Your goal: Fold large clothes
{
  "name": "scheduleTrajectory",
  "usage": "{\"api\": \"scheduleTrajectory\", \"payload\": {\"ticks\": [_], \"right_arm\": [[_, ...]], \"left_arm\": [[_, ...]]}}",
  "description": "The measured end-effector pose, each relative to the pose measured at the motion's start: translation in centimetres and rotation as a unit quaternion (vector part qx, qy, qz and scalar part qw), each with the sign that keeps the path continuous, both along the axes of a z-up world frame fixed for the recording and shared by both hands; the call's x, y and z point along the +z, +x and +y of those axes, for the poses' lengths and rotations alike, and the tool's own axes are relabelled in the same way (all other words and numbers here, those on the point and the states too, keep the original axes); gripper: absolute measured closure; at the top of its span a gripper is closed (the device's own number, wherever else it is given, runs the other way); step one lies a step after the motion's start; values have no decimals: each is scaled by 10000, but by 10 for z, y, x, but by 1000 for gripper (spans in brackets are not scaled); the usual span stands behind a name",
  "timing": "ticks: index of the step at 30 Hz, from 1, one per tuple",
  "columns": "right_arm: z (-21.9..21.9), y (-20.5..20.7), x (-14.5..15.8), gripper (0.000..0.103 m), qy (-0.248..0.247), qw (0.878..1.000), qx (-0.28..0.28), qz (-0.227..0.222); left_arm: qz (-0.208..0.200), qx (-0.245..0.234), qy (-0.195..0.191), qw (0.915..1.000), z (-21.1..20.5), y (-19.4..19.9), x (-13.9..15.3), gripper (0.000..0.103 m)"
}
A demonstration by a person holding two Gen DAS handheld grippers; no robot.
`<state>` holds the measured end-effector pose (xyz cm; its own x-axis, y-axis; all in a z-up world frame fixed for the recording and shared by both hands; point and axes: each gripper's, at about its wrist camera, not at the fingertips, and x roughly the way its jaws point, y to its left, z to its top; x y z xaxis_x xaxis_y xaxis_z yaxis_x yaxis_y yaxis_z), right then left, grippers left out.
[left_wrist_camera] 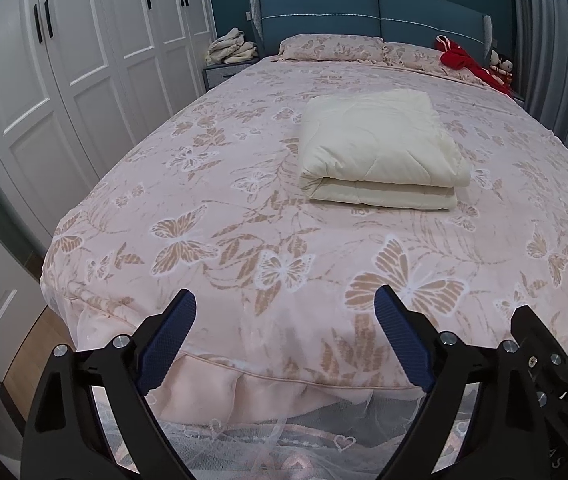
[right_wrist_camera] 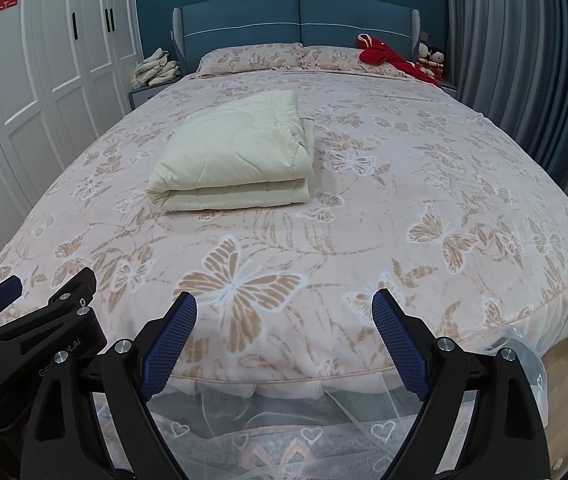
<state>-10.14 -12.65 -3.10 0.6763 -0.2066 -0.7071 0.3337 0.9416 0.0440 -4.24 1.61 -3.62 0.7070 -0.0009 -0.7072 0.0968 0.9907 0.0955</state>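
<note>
A cream quilt lies folded into a thick rectangle in the middle of the bed, on the pink butterfly bedspread. It also shows in the right wrist view. My left gripper is open and empty above the foot edge of the bed, well short of the quilt. My right gripper is open and empty too, beside the left one. The right gripper shows at the left view's right edge, and the left gripper at the right view's left edge.
White wardrobe doors line the left side. A blue headboard, two pillows, a red garment and dolls are at the far end. Pale clothes lie on the left nightstand. Grey curtains hang right.
</note>
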Motion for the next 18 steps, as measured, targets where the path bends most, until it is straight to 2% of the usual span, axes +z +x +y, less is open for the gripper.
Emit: {"api": "scheduleTrajectory", "payload": {"ticks": [18], "right_arm": [[-1,-1,-1,16,-26,10000,-5,12]], "left_arm": [[1,-12,3,10000,1,-1,-1,18]]}}
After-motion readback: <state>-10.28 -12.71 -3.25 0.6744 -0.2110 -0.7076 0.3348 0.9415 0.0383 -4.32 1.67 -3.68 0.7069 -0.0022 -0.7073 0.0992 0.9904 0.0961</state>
